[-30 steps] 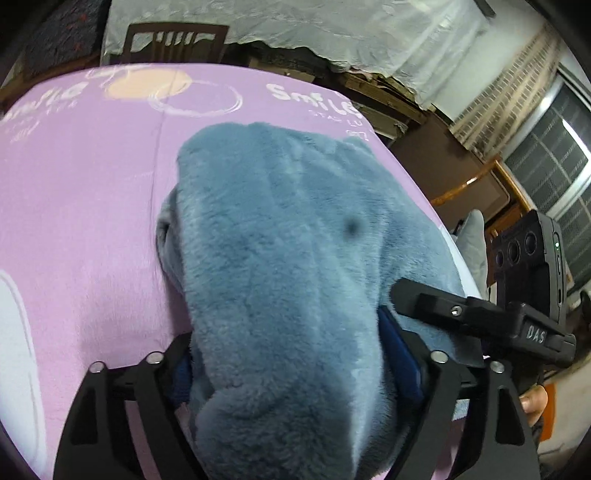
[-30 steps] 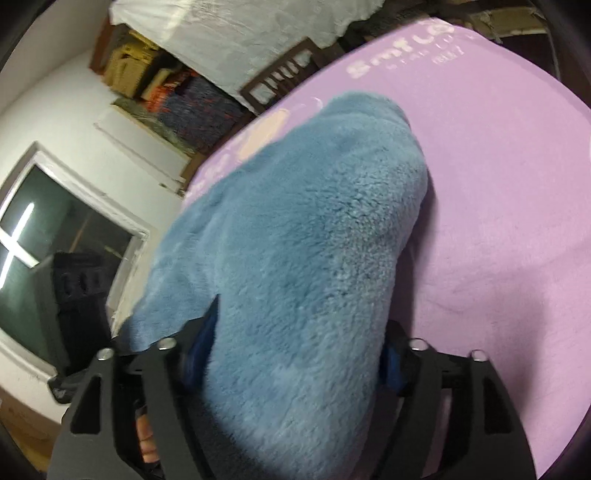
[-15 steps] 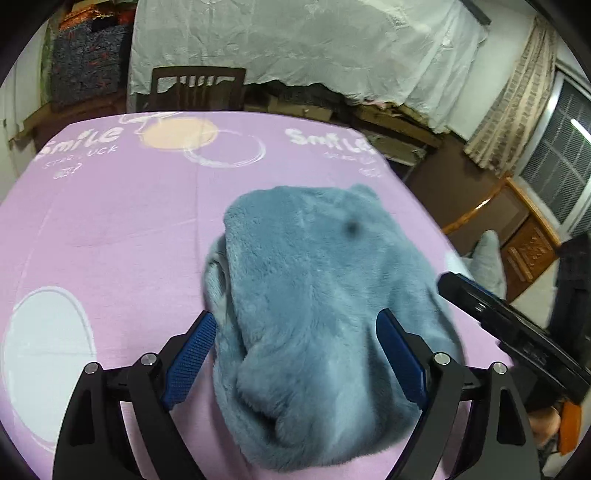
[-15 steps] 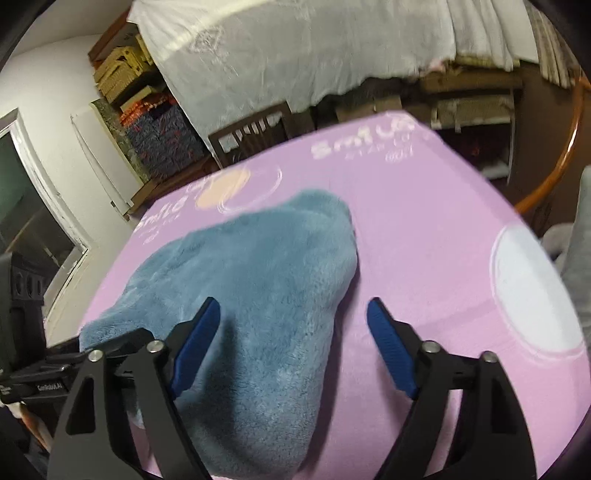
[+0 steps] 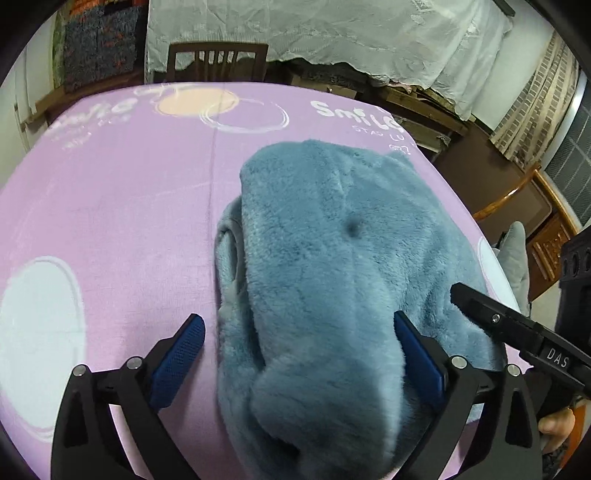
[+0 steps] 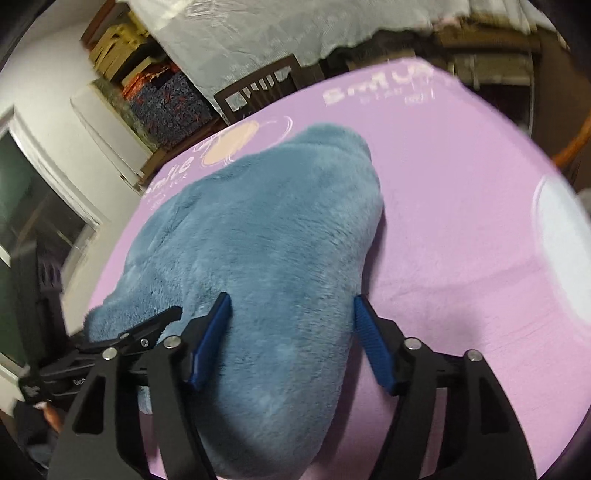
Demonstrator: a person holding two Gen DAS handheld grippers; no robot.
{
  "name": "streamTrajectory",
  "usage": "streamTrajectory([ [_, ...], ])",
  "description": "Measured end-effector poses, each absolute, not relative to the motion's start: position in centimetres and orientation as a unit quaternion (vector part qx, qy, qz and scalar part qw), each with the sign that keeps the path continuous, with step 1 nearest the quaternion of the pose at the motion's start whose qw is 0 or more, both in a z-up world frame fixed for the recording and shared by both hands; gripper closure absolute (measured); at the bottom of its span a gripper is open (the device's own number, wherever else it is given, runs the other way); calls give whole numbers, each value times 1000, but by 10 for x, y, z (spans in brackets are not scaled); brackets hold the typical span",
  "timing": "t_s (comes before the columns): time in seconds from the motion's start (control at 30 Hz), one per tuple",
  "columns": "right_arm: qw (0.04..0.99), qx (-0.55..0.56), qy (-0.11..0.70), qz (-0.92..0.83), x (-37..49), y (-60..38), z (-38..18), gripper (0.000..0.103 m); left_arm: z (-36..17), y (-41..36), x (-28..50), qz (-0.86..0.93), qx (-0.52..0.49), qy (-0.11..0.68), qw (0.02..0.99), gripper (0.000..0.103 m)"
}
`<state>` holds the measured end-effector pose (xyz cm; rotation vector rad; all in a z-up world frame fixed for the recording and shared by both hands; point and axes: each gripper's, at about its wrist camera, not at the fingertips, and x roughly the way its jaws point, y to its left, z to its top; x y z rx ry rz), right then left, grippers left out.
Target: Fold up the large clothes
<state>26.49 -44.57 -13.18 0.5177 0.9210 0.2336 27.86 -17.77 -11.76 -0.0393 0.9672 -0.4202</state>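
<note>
A thick blue-grey fleece garment (image 5: 325, 258) lies bunched and folded on the purple table cover (image 5: 122, 206). My left gripper (image 5: 299, 358) is open, its blue pads wide apart; the near end of the garment bulges between them. In the right wrist view the same garment (image 6: 266, 243) fills the middle, and my right gripper (image 6: 291, 343) is open, its jaws astride the garment's near fold. The right gripper's black body also shows in the left wrist view (image 5: 517, 332), at the garment's right edge. The garment's underside is hidden.
The purple cover carries white circles (image 5: 40, 310), a peach disc (image 5: 195, 103) and "Smile" lettering. A dark wooden chair (image 5: 218, 62) stands behind the table, under a white sheet (image 5: 332, 29). Wooden furniture (image 5: 517, 199) and a window are off the right edge.
Both grippers were shut on the garment and held it up a second ago. They opened and drew back; now both have come in close again, open around its near end.
</note>
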Motion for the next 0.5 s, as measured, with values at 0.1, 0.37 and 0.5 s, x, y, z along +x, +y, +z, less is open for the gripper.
streamTrajectory([
  [0.1,872,235,419,89,252,-446,-120,35,-98,-177,253,-187,14,428,884,4],
  [0.37,897,205,386,61,172,-416,-87,34,-48,-151,164,-152,40,331,930,4],
  [0.5,913,165,369,44,135,-398,-67,29,-32,-135,119,-126,46,295,946,4],
])
